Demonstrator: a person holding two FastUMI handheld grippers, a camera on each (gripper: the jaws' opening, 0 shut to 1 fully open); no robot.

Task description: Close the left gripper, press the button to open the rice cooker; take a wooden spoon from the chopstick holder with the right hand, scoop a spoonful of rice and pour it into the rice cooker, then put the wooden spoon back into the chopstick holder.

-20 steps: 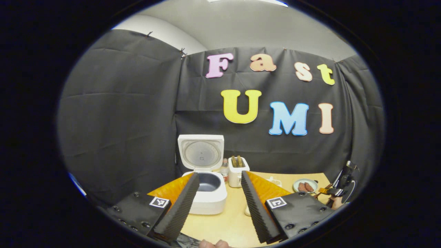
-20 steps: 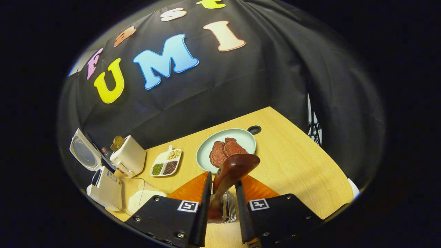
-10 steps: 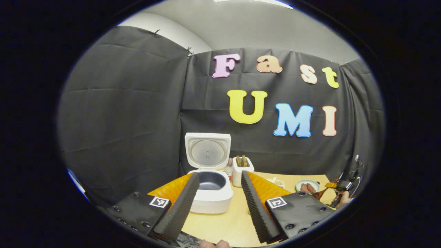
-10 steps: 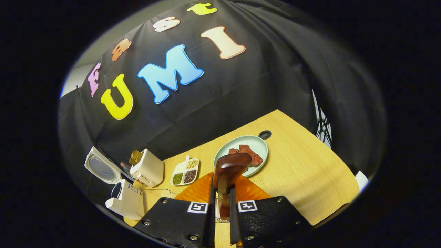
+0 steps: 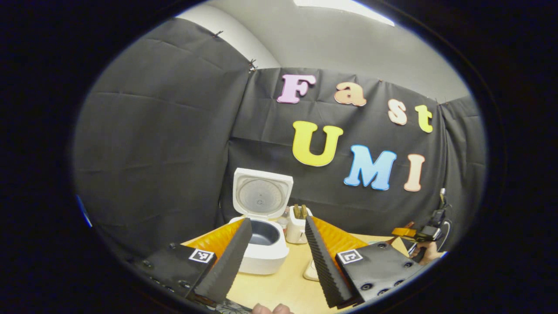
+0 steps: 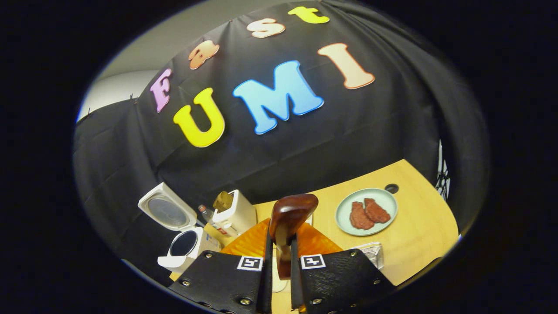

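Both fingers of right tool (image 6: 279,261) clamp wooden spoon (image 6: 290,216).

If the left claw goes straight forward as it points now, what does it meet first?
Probably the white toaster, which sits between the open left claw's fingers, beside the open white rice cooker; depth is unclear.

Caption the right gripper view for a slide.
Right gripper shut on wooden spoon, rice cooker lid open.

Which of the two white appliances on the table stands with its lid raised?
The rice cooker, the one nearer the table's left end: its lid is tipped back and the dark pot shows. The toaster beside it has no lid, just bread in its slots.
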